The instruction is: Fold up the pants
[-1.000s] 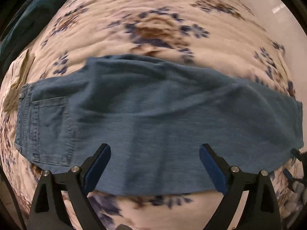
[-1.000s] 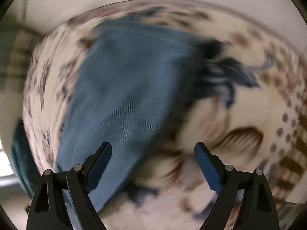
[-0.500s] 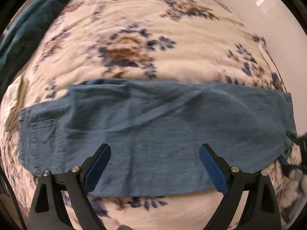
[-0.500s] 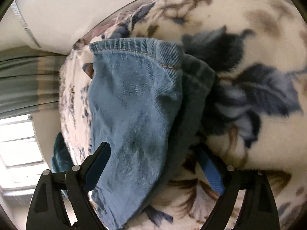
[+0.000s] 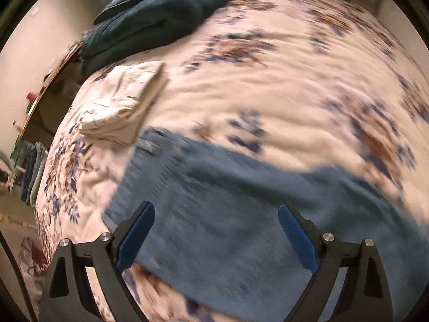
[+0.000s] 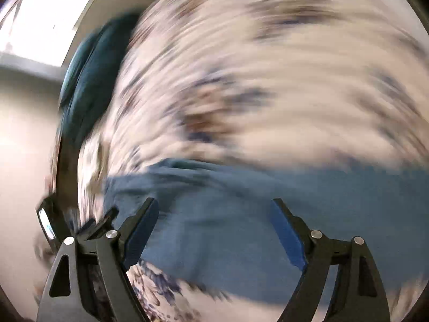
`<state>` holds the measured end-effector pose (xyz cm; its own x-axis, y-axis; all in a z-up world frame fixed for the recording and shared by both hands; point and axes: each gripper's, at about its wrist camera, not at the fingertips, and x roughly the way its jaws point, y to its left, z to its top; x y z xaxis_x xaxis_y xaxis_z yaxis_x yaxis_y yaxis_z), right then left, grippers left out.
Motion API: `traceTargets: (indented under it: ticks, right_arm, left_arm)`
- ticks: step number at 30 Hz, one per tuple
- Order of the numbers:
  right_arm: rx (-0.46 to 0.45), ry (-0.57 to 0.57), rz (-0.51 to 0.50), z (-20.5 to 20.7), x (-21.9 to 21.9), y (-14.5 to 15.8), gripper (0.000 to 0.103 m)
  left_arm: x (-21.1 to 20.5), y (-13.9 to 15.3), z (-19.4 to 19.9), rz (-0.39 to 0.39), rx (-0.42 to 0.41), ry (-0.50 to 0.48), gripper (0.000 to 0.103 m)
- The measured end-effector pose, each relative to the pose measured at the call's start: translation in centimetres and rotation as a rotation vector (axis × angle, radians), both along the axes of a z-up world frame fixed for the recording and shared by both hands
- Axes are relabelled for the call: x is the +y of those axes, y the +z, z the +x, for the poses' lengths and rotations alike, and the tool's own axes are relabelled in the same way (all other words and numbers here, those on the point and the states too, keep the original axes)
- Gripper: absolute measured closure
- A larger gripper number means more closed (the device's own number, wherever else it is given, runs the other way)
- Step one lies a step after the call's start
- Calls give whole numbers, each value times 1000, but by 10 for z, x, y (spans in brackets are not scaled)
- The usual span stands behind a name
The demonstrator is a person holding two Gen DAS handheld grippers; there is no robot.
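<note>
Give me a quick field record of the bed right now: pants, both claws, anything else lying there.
surface: floral blanket
pants: blue jeans, spread flat across the blanket, not yet folded over
left claw: open, above the jeans, holding nothing
right claw: open, above the jeans, holding nothing
other items: cream garment, folded, beside the jeans' end; teal pillow at the far edge
image quality: both views motion-blurred

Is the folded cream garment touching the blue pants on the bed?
Cannot tell. In the left wrist view the cream garment has its near corner right at the waistband of the blue pants, but motion blur hides any gap or overlap.
</note>
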<state>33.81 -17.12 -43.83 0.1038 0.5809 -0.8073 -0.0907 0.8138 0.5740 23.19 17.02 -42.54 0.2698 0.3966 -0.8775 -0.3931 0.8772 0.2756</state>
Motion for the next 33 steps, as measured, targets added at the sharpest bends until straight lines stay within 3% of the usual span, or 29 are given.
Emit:
traceTargets:
  ticks: [2, 5, 6, 9, 10, 12, 14, 15, 18, 20, 21, 23, 25, 26, 29, 30, 31, 32, 33]
  right_arm:
    - [16, 139, -29, 32, 66, -21, 18]
    - [137, 285, -65, 56, 133, -64, 25]
    - [181, 324, -81, 58, 151, -79, 26]
    - [197, 378, -200, 55, 177, -98, 29]
    - [188, 382, -253, 56, 183, -102, 45]
    - [164, 355, -235, 57, 186, -99, 79]
    - [227, 210, -148, 61, 165, -100, 84]
    - [299, 85, -69, 64, 144, -109, 86]
    - [486, -158, 110, 65, 103, -145, 87]
    - [544, -162, 133, 65, 99, -159, 86]
    - [507, -92, 87, 69, 104, -149, 85]
    - [398, -20, -2, 75, 108, -121, 70]
    - [277, 9, -73, 76, 106, -91, 37]
    - [219, 22, -98, 74, 104, -78, 35]
    - [243, 95, -104, 77, 113, -80, 35]
    - [249, 123, -101, 80, 120, -82, 44]
    - [250, 172, -144, 80, 134, -88, 72]
    - [238, 236, -196, 73, 143, -95, 90]
    - [212, 236, -219, 70, 144, -97, 94]
  left_arm:
    - [26, -9, 11, 12, 6, 26, 9]
    - [59, -28, 20, 11, 50, 69, 9]
    - [68, -34, 22, 4, 61, 81, 9]
    - [89, -48, 21, -20, 79, 108, 9]
    - [93, -50, 20, -29, 80, 110, 9]
    - [93, -51, 19, -33, 79, 102, 9]
    - [96, -54, 18, -32, 77, 92, 9]
    - [98, -57, 18, -37, 84, 91, 9]
    - [105, -65, 17, -67, 100, 107, 9]
    - [107, -67, 17, -81, 107, 110, 9]
    - [108, -67, 16, -84, 108, 108, 9]
    - [107, -65, 15, -80, 112, 95, 9]
    - [107, -63, 14, -84, 114, 82, 9]
    - [106, -61, 13, -84, 114, 78, 9]
    - [107, -55, 8, -77, 110, 68, 9]
    - [107, -54, 7, -78, 108, 68, 9]
    - [108, -51, 4, -77, 104, 69, 9]
    - [110, -49, 2, -74, 101, 71, 9]
    - [112, -47, -2, -69, 100, 78, 9]
